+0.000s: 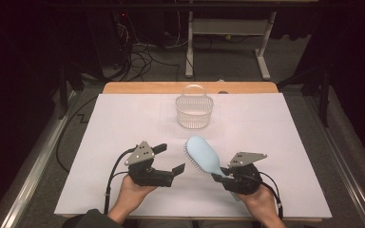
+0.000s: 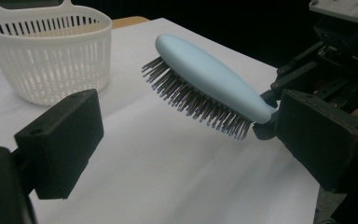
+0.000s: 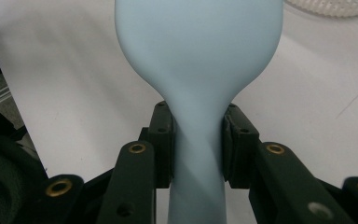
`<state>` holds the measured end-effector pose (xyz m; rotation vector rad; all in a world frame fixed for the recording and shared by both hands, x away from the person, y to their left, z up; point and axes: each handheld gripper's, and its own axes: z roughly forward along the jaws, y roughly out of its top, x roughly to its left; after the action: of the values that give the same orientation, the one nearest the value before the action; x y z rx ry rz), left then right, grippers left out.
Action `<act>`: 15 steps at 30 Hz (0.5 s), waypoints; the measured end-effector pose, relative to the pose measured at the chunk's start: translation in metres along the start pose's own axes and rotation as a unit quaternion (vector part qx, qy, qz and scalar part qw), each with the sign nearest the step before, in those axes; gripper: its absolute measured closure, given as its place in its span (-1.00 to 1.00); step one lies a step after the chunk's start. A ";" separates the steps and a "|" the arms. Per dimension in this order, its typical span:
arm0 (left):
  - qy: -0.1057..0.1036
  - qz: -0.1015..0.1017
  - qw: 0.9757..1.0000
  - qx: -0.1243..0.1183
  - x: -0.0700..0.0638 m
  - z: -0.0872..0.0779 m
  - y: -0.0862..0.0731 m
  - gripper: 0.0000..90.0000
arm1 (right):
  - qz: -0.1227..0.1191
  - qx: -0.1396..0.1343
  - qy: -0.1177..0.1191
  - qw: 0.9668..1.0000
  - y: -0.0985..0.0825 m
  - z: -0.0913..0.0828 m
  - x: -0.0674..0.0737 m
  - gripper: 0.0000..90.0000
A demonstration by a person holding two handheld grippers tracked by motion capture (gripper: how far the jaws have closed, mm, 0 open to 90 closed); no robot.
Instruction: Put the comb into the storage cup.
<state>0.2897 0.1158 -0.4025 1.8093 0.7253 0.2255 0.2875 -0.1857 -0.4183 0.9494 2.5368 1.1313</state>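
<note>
Hairbrush (image 1: 203,155), pale blue with dark bristles, is the thing being worked: one brush, one white slotted basket (image 1: 194,112), two grippers.

Starting at the left of the high view, the left gripper (image 1: 169,159) rests low over the white table cover (image 1: 123,123), its jaws standing well apart with nothing between them. In the left gripper view those two black pads frame the scene, the basket (image 2: 51,51) beyond the left one and the brush head (image 2: 205,79) beyond the right. It looks to be waiting rather than working, angled toward the brush, perhaps to steady it or take it over.

Toward the middle, the brush is lifted off the cover and tilted, head pointing up and away toward the basket, bristles facing down and to the left. That tilt fits a carry toward the basket, which stands upright near the far edge, well apart from the brush. Whether anything lies inside it I cannot tell; the slotted wall blurs the contents.

At the right, the right gripper (image 1: 222,175) is clamped on the brush's narrow handle; the right gripper view shows both pads pressed against the handle (image 3: 198,154) just below where it widens into the head. Gripping at the neck probably keeps the heavy head from swinging.
</note>
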 end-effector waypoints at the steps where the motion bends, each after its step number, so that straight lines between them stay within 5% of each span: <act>1: -0.001 0.000 1.000 0.000 0.000 0.001 0.001 -0.84 | -0.001 0.000 0.000 1.000 0.000 0.000 0.000 0.55; 15: -0.020 -0.011 1.000 0.017 -0.006 0.019 0.004 -0.84 | -0.002 -0.016 0.002 1.000 0.001 -0.002 0.001 0.55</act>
<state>0.2955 0.0966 -0.4049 1.8328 0.7233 0.1628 0.2863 -0.1854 -0.4162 0.9340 2.5153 1.1713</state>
